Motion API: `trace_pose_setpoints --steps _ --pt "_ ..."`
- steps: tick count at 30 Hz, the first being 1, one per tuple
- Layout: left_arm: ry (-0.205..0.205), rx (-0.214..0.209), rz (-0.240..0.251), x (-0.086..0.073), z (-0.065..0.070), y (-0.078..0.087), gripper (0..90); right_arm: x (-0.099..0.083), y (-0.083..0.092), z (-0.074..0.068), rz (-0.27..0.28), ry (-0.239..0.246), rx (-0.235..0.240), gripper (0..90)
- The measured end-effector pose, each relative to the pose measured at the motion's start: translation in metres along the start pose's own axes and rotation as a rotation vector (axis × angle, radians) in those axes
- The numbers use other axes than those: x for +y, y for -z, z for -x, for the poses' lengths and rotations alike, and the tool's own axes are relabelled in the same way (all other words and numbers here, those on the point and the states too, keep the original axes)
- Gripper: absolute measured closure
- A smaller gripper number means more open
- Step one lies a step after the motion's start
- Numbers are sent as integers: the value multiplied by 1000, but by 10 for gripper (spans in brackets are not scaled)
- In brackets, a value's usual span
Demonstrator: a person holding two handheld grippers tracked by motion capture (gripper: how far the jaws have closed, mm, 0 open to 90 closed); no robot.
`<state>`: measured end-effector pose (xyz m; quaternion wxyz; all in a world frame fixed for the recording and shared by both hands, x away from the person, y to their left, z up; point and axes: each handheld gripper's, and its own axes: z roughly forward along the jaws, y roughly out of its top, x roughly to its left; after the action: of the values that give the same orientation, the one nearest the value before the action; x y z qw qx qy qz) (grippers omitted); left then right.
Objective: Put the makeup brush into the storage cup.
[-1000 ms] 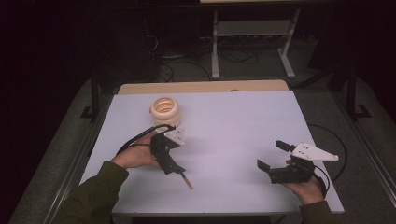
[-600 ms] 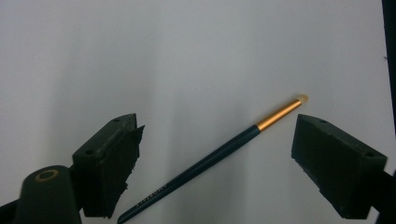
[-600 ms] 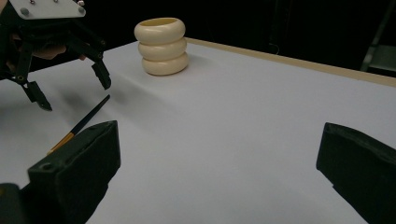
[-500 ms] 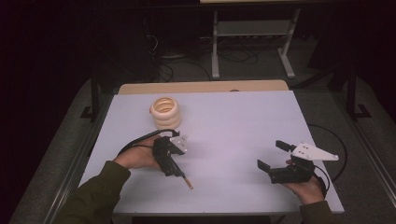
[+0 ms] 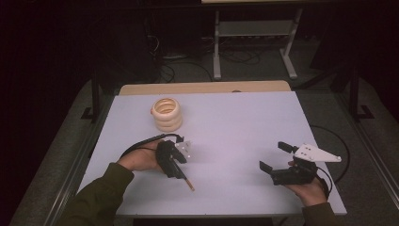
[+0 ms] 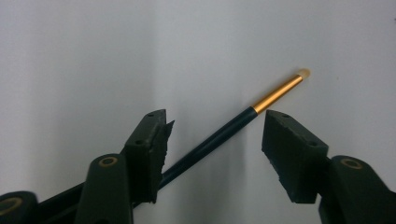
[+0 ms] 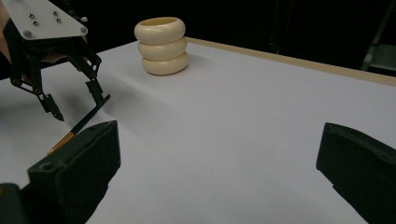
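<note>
A thin dark pencil (image 6: 219,135) with a gold ferrule and pale tip lies flat on the white table (image 5: 244,122), its tip end (image 5: 188,184) poking out below my left gripper (image 5: 178,173). That gripper points down over it, and its jaws have just been closing. In the left gripper view the pencil runs slantwise between the two pads of my left gripper (image 6: 217,123), and neither pad presses on it. The right gripper view shows the left gripper (image 7: 80,108) standing over the pencil (image 7: 77,128). My right gripper (image 5: 273,155) rests wide open at the front right, holding nothing (image 7: 217,140).
A cream stack of three rings (image 5: 166,114) stands upright at the table's far left, also seen in the right gripper view (image 7: 162,45). A wooden strip (image 5: 202,88) runs along the far edge. Metal stand legs (image 5: 254,47) and cables lie on the floor beyond.
The left gripper's jaws have drawn closer together around the pencil, and the hand has shifted only slightly. The right hand and the ring stack have stayed where they were.
</note>
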<state>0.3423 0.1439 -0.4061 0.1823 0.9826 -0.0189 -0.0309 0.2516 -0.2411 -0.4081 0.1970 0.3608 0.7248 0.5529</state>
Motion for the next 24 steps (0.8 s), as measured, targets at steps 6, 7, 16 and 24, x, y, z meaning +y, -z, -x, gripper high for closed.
trace_pose_setpoints --steps 6,7,16,24 --pt "-13 -15 -10 1 2 -2 482 0 0 0 0 2 1 0" --pt "-20 -16 -15 1 2 -3 492 0 0 0 0 2 1 0" --pt "-44 -22 -45 2 2 -6 552 0 0 0 1 0 1 0" --pt "-52 -17 -59 3 2 -10 583 0 0 1 1 -1 -1 0"
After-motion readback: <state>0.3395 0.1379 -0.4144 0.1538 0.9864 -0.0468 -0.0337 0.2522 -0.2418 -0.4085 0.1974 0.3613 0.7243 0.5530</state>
